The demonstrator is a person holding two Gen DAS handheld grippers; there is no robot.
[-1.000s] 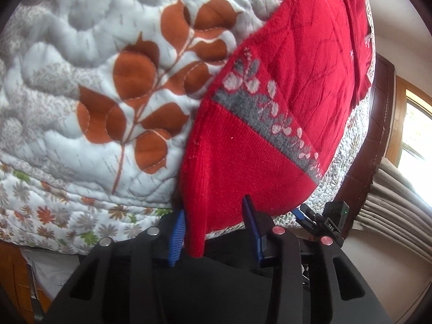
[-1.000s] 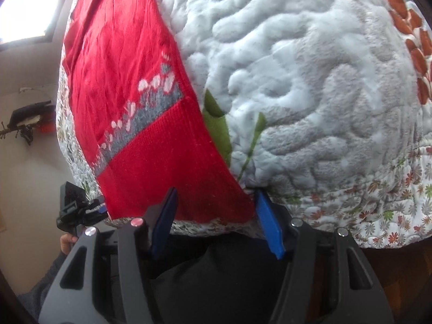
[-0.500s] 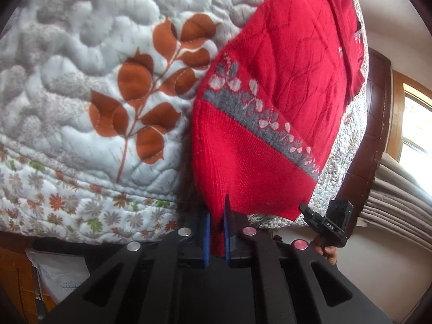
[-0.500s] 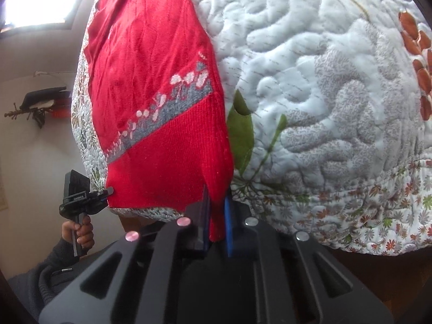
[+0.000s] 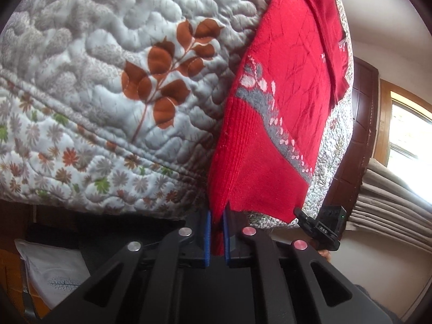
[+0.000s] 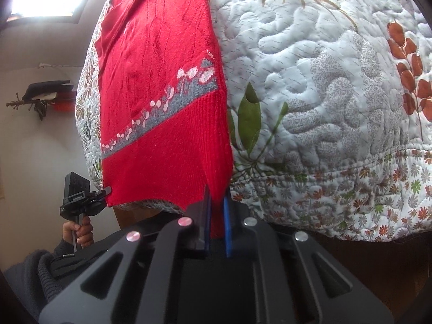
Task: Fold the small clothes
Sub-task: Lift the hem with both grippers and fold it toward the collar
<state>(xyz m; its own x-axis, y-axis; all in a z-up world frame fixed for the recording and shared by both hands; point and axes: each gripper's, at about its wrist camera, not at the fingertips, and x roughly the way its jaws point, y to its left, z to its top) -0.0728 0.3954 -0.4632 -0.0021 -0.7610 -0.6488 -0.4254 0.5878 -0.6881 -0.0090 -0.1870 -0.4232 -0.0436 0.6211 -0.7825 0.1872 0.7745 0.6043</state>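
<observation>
Right now my left tongs (image 5: 216, 239) are clamped on the hem corner of the red sweater (image 5: 275, 124), the blue pads (image 5: 207, 239) pressed close on either side of the ribbed knit. Off to the left of that grip, the quilted bedspread (image 5: 108, 40) covers the bed, pale with a stitched sprig of rust-brown leaves (image 5: 164, 81) and a border of small printed flowers (image 5: 67, 159) along its edge. The sweater lies across the bedspread, running away from me toward the far side of the bed, with a grey band (image 5: 272, 124) of pink and white motifs crossing it above the ribbed hem. Further right in the left wrist view I see the other tool's black body (image 5: 324, 229) just below the opposite hem corner, then curtains (image 5: 391, 210) and a bright window (image 5: 410, 140).

Through the right wrist camera, at far left, a hand (image 6: 79, 230) in a dark sleeve (image 6: 37, 278) grips the left tool's handle by the hem's far corner. The red sweater fills the middle left, its hem corner held between my right tongs (image 6: 216, 232), which are closed tight on the fabric. Right of it, a green leaf (image 6: 249, 118) is printed on the bedspread, and more rust leaves sit at the far right edge.
</observation>
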